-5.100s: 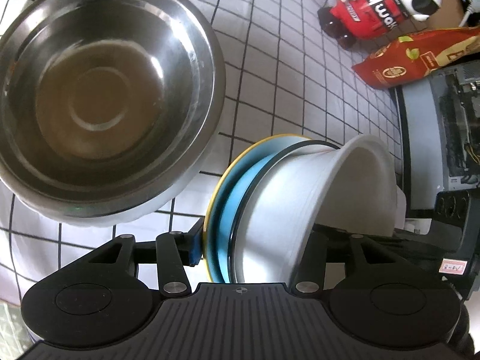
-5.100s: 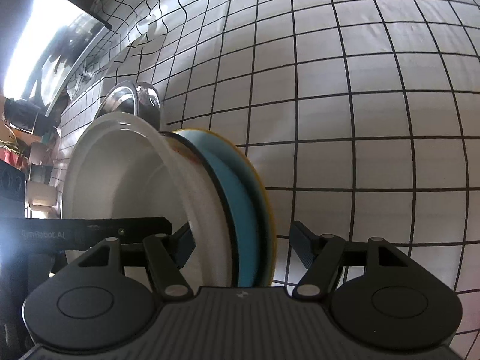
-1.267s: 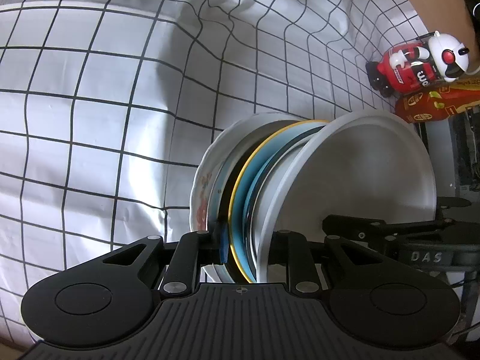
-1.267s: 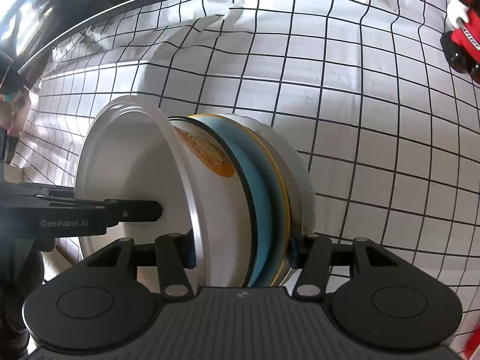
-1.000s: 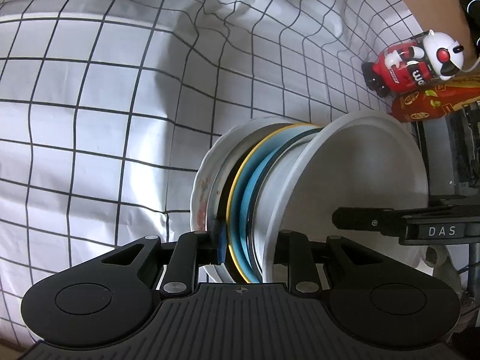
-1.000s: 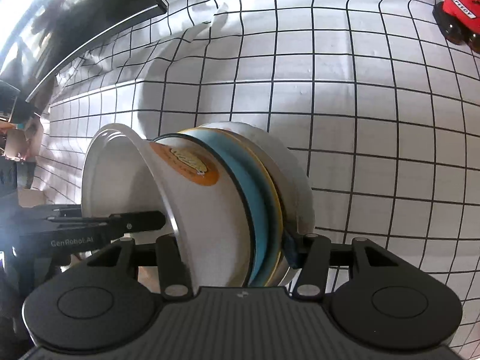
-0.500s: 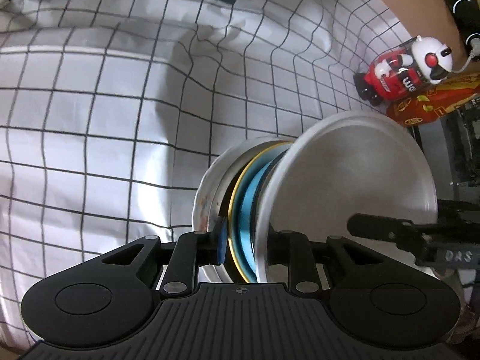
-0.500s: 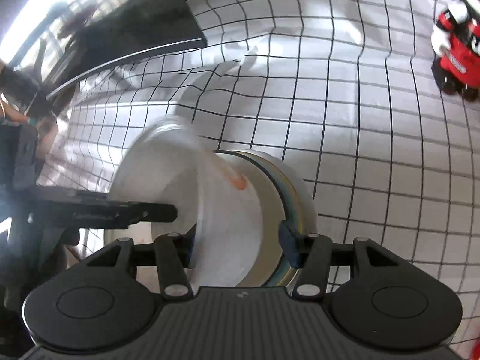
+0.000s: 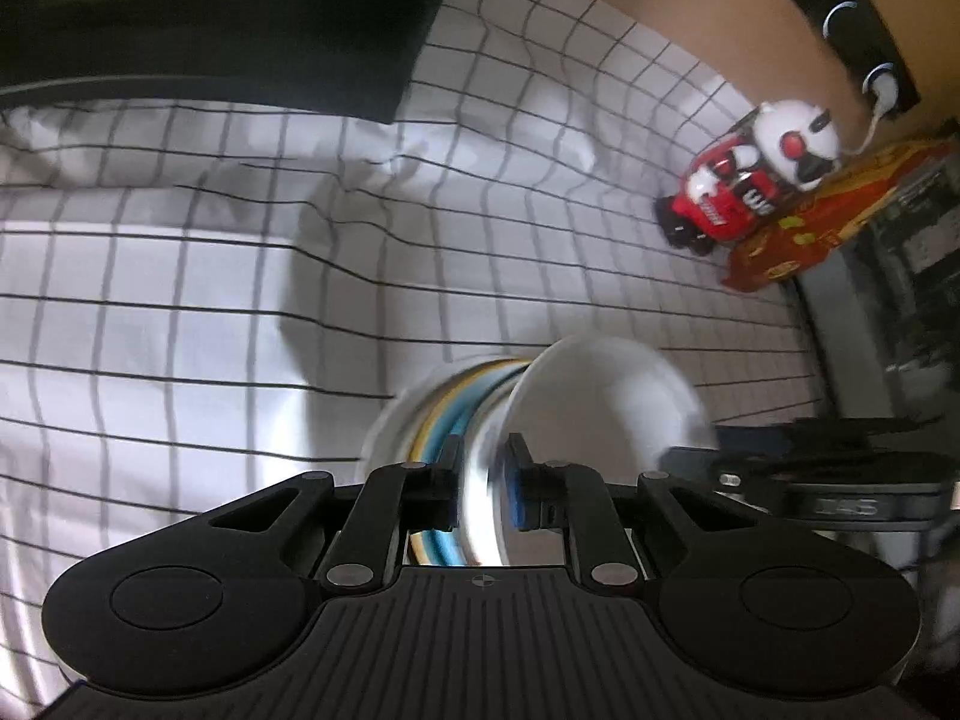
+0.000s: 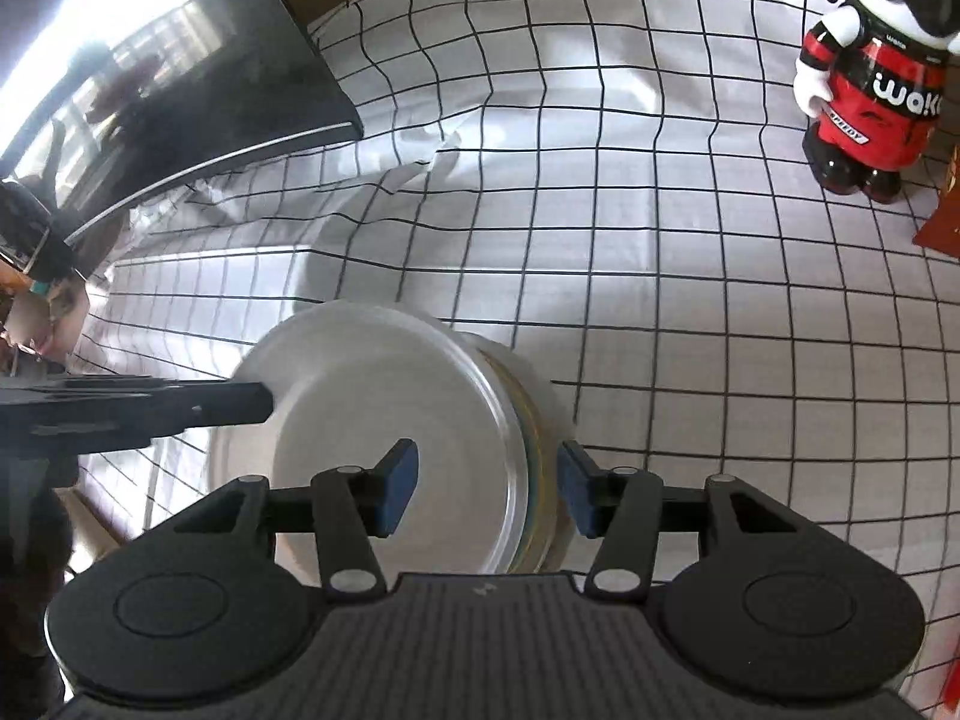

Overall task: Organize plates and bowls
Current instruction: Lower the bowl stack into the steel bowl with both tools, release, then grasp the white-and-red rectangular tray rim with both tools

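A stack of dishes lies on the checked cloth: a white bowl (image 9: 600, 396) (image 10: 372, 408) against a blue plate with a yellow rim (image 9: 447, 420) (image 10: 531, 420) and a white plate (image 9: 390, 426) (image 10: 549, 396). My left gripper (image 9: 483, 450) is closing, and the blurred rim of the white bowl sits pinched between its pads. One of its fingers (image 10: 228, 405) reaches the bowl's left rim in the right wrist view. My right gripper (image 10: 486, 474) spans the stack, one pad inside the bowl, the other against the white plate.
A red and white robot figurine (image 9: 744, 180) (image 10: 870, 72) stands at the far right beside an orange snack bag (image 9: 810, 234). A black monitor (image 9: 210, 18) (image 10: 180, 90) lies along the far left edge of the cloth (image 9: 180, 300). A person's arm (image 9: 690, 12) crosses the top.
Both grippers have risen, so the stack looks smaller. The left jaws have narrowed from around the whole stack to the bowl's rim. The bowl's mouth has turned toward the right wrist camera.
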### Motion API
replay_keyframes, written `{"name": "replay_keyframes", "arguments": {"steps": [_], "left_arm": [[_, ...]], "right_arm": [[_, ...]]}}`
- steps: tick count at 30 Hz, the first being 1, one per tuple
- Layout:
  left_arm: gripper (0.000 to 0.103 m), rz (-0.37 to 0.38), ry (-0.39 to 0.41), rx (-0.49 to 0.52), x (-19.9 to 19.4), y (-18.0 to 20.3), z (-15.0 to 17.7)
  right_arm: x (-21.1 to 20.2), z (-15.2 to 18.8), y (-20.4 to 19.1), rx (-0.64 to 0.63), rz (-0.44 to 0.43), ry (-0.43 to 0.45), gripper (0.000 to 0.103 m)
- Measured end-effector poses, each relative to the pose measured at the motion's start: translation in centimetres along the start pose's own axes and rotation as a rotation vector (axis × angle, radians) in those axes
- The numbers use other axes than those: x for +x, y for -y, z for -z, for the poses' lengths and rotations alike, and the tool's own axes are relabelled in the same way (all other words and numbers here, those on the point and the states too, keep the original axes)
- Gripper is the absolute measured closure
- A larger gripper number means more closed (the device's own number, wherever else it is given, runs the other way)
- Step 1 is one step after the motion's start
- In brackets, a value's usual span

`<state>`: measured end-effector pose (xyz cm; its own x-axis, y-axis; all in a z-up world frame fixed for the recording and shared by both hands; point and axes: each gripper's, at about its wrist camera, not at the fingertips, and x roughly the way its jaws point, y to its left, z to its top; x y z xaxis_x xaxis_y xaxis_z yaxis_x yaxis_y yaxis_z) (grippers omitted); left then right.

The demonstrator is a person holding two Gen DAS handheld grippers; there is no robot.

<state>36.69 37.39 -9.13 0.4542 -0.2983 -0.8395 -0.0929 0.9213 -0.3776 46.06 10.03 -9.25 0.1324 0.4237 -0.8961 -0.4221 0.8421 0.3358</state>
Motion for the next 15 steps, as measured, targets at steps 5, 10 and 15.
{"name": "replay_keyframes", "arguments": {"steps": [5,10,15], "left_arm": [[0.086,0.026,-0.017,-0.031,0.3,-1.2,0.0],[0.086,0.09,-0.008,-0.087,0.3,-1.7,-0.1],[0.085,0.058,0.071,-0.112,-1.7,-0.8,0.2]], "right_arm": [[-0.1,0.5,-1.7,-0.014,-0.038,0.015,0.049],[0.0,0.9,-1.2,0.008,-0.001,0.011,0.049],[-1.6,1.3,-0.4,0.002,0.022,0.076,0.049]]}}
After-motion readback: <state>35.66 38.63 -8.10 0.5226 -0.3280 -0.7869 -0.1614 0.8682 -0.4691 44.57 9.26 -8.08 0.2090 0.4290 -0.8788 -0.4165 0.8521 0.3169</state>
